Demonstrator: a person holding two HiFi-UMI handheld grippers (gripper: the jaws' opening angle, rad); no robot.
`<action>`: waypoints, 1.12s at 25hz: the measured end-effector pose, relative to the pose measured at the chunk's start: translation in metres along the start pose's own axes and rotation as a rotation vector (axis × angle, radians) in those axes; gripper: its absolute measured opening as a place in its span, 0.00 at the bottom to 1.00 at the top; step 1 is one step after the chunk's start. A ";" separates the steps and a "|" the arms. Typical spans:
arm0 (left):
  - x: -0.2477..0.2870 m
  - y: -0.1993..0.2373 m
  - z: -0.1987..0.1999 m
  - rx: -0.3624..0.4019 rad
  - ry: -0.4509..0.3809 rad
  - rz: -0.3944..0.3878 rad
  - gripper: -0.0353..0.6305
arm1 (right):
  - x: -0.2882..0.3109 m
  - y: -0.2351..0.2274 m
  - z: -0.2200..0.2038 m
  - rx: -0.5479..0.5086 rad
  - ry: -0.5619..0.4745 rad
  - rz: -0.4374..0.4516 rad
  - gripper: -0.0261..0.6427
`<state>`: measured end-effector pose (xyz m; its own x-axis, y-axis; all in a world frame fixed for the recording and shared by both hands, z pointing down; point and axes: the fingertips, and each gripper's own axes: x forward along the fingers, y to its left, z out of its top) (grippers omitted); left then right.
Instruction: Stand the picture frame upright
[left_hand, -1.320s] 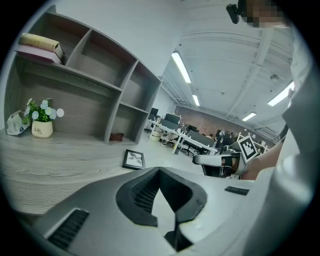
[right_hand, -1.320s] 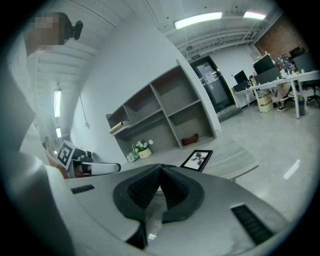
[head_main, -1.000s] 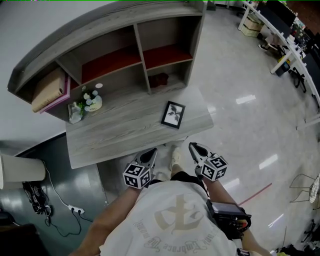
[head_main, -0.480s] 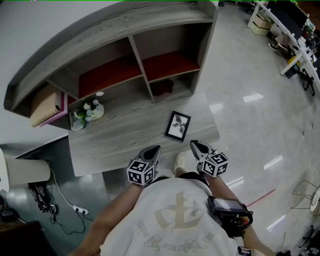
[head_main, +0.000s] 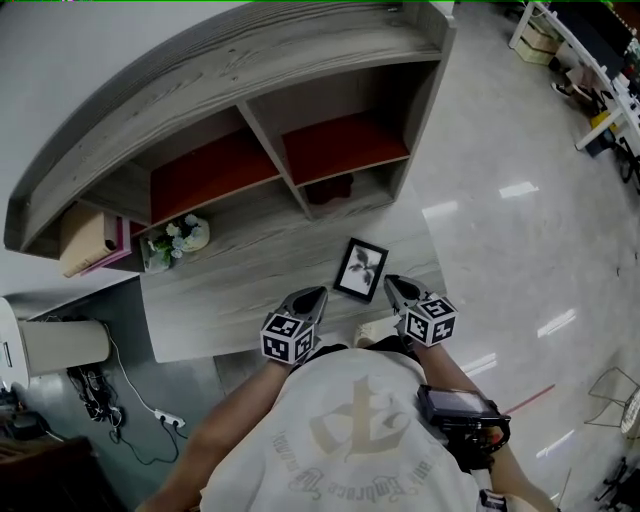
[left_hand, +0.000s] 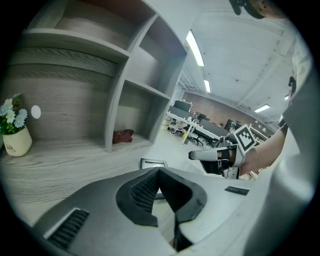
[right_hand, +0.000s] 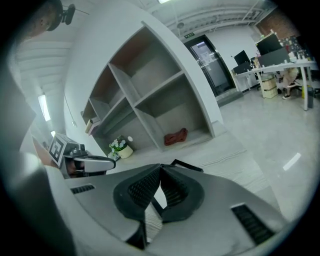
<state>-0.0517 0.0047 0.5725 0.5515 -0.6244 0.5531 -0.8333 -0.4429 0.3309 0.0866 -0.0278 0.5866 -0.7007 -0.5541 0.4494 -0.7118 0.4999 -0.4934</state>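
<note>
At the far left of the head view, a tan box with a pink edge (head_main: 88, 238) is sitting in the outer compartment of the grey wood-grain shelf unit (head_main: 230, 60). A small white pot (head_main: 188, 236) is holding pale flowers and is standing on the grey wood-grain desktop (head_main: 240, 290), at about 9 o'clock from the task's thing. The two upper compartments are showing red floors (head_main: 213, 170). The lower right compartment is holding a dark red crumpled item (head_main: 330, 188) (what it is cannot be told).

The left gripper (head_main: 316, 295) is hovering over the near desk edge with its jaws clenched together on nothing. The black-rimmed picture frame (head_main: 361, 270) is lying flat on the desktop near its right end, at 2 o'clock from the left gripper and 10 o'clock from the right gripper (head_main: 391, 284), touched by neither. The right gripper is also pinching its jaws together with nothing between them.
</note>
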 end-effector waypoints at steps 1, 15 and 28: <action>0.004 0.002 0.001 0.000 0.007 0.001 0.06 | 0.004 -0.005 0.000 0.000 0.013 -0.008 0.05; 0.071 0.017 0.005 -0.016 0.108 0.065 0.14 | 0.042 -0.048 -0.026 0.068 0.206 0.027 0.24; 0.106 0.033 -0.032 -0.062 0.275 0.019 0.27 | 0.067 -0.061 -0.058 0.138 0.344 -0.088 0.29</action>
<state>-0.0225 -0.0552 0.6668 0.5121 -0.4304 0.7433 -0.8486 -0.3876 0.3601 0.0803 -0.0569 0.6894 -0.6293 -0.3232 0.7068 -0.7731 0.3534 -0.5268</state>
